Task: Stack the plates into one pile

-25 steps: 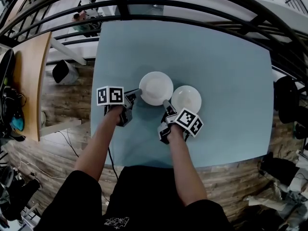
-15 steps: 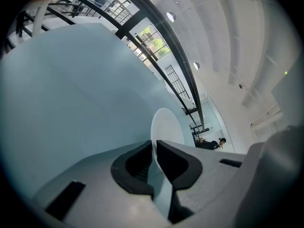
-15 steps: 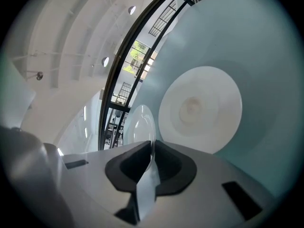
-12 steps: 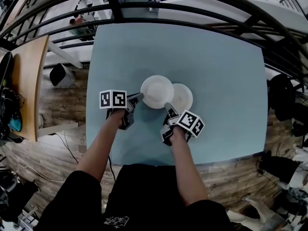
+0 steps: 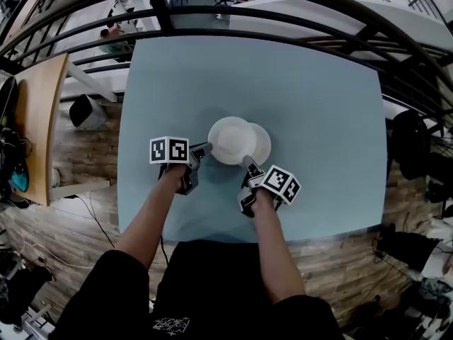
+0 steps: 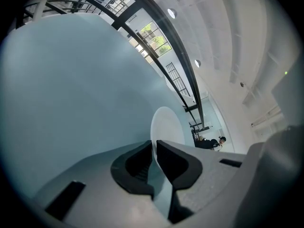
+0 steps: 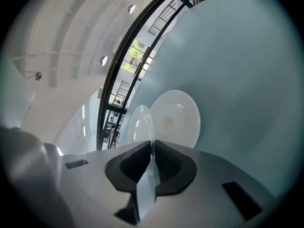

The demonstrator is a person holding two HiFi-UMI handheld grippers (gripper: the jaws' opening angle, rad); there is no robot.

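Both my grippers hold one white plate (image 5: 231, 139) by its near rim, a little above the light blue table (image 5: 318, 83). My left gripper (image 5: 204, 148) is shut on the plate's left edge and my right gripper (image 5: 247, 163) on its lower right edge. This plate overlaps a second white plate (image 5: 262, 143) that lies flat on the table to its right. In the left gripper view the held plate (image 6: 166, 125) runs edge-on into the shut left gripper (image 6: 154, 144). In the right gripper view the held plate (image 7: 137, 127) enters the right gripper (image 7: 152, 144), with the lying plate (image 7: 175, 120) just beyond.
A black railing (image 5: 212, 13) curves past the table's far edge. Wooden floor surrounds the table, with a grey bin (image 5: 88, 110) and a wooden desk (image 5: 39, 112) at the left. A dark chair (image 5: 409, 142) stands at the right.
The held plate has travelled right with both grippers; one second ago it sat beside the second plate, and now it overlaps that plate's left part.
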